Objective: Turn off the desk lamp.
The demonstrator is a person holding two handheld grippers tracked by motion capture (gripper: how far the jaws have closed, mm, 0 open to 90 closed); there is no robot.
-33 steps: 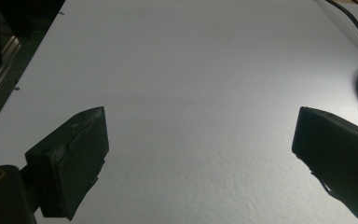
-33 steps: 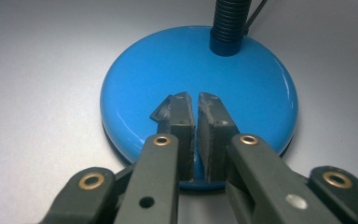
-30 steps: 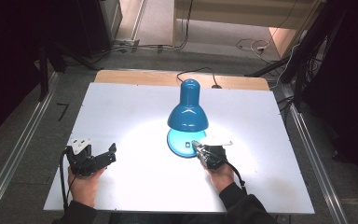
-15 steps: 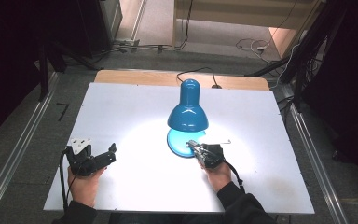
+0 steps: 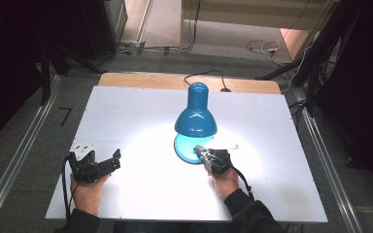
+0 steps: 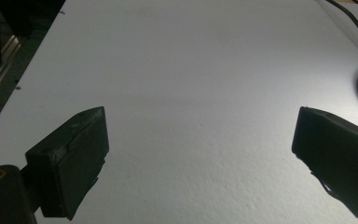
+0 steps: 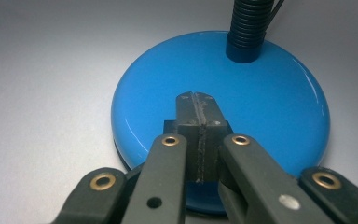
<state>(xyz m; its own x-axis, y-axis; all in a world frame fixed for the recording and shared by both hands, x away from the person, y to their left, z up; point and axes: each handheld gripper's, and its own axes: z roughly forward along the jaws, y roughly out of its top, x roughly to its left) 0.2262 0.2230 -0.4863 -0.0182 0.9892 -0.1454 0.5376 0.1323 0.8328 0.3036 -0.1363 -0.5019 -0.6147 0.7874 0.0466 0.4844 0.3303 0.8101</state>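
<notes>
Blue desk lamp (image 5: 195, 116) lit, upright mid-table; shade prob. angled down.

- High view looks down and forward over the whole surface (image 5: 141, 116).
- Right gripper view sits close above the lamp base (image 7: 270, 107).
- Left gripper view catches that base's edge.

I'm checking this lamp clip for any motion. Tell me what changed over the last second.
Almost nothing. The right claw crept slightly further over the lamp base, jaws shut together with nothing between them, tips over a small dark block on the base; whether they press on it cannot be told. The left claw stayed open above the white table. The lamp shade kept its place, with a bright pool of light beneath it.
</notes>
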